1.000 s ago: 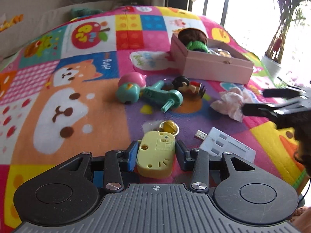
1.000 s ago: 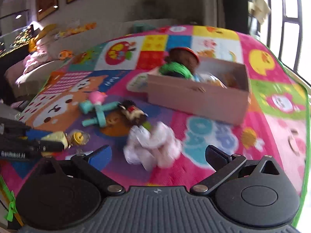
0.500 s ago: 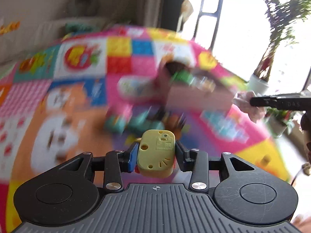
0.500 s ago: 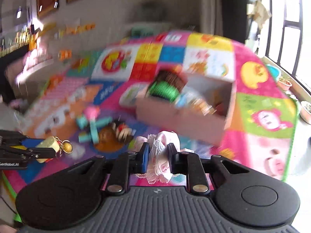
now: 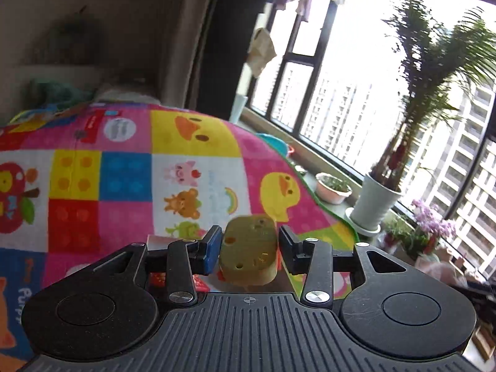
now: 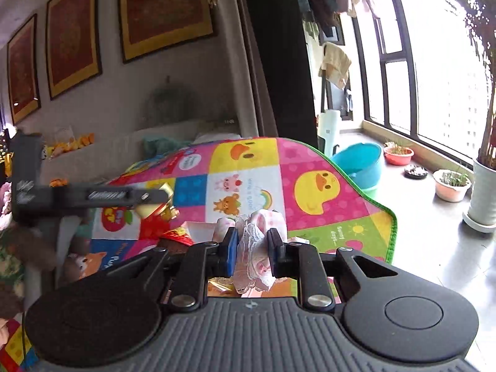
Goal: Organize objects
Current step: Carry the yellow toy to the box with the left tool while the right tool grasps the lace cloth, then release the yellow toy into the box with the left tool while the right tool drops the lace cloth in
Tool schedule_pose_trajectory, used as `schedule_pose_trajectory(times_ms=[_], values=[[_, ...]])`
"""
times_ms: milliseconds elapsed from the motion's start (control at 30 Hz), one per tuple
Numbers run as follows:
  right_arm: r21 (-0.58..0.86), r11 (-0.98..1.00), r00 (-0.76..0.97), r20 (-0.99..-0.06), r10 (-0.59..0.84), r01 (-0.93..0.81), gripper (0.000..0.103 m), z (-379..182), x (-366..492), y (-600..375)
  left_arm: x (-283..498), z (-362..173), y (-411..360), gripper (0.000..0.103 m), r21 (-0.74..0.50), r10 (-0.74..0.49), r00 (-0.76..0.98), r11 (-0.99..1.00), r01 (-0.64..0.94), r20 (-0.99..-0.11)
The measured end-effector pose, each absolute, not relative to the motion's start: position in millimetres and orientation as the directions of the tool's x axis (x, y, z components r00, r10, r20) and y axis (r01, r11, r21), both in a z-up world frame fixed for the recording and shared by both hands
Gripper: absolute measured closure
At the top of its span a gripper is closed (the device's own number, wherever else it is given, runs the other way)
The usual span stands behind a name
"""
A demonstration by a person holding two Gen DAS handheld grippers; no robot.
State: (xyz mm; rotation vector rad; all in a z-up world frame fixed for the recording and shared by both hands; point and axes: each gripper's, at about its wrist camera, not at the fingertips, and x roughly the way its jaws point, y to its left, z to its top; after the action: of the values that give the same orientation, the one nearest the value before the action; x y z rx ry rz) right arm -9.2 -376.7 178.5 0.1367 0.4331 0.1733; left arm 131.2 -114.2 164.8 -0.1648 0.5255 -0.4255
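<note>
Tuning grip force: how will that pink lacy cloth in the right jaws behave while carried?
The pink lacy cloth is probably floppy: it bunches between the right gripper jaws and sags below them. Likely light, since a narrow pinch holds it. The lace trim looks delicate and could snag, and loose folds may drag on the play mat.

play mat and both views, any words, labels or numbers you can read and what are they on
"Puppy": play mat, blue square at its left edge.
"Sunny days": play mat's green square, read upside down.
White oval tag on the mat: too small.
Left hand-held gripper arm label: blurred.
</note>
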Motion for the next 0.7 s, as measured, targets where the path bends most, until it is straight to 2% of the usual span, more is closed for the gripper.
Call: schedule_pose_trajectory(times_ms=[133, 267, 333, 467, 600, 700], values=[[0.186, 0.973, 0.876, -0.437, 0.205, -0.135, 0.083, 170, 10, -381, 124, 150, -98, 0.06, -0.282, -0.485, 0.754, 0.874, 0.396, -0.443], [0.221, 0.964, 0.85, -0.469, 0.238, -0.147, 0.083, 161, 42, -370, 85, 139, -65, 0.06, -0.307, -0.526, 0.737, 0.849, 0.43, -0.424], [0.242, 0.956, 0.827, -0.493, 0.27, -0.168, 0.083, 155, 63, -357, 58, 131, -47, 0.06, -0.28, -0.544, 0.72, 0.839, 0.466, -0.431], [0.269, 0.947, 0.756, -0.58, 0.304, -0.175, 0.083, 132, 114, -325, 14, 100, -17, 0.06, -0.227, -0.499, 0.699, 0.864, 0.449, -0.512], [0.213, 0.967, 0.705, -0.664, 0.25, -0.142, 0.083, 100, 167, -290, -16, 70, 12, 0.06, -0.207, -0.417, 0.699, 0.906, 0.368, -0.581], [0.171, 0.978, 0.661, -0.722, 0.204, -0.116, 0.083, 74, 199, -270, -29, 56, 33, 0.06, -0.237, -0.387, 0.698, 0.922, 0.307, -0.602]])
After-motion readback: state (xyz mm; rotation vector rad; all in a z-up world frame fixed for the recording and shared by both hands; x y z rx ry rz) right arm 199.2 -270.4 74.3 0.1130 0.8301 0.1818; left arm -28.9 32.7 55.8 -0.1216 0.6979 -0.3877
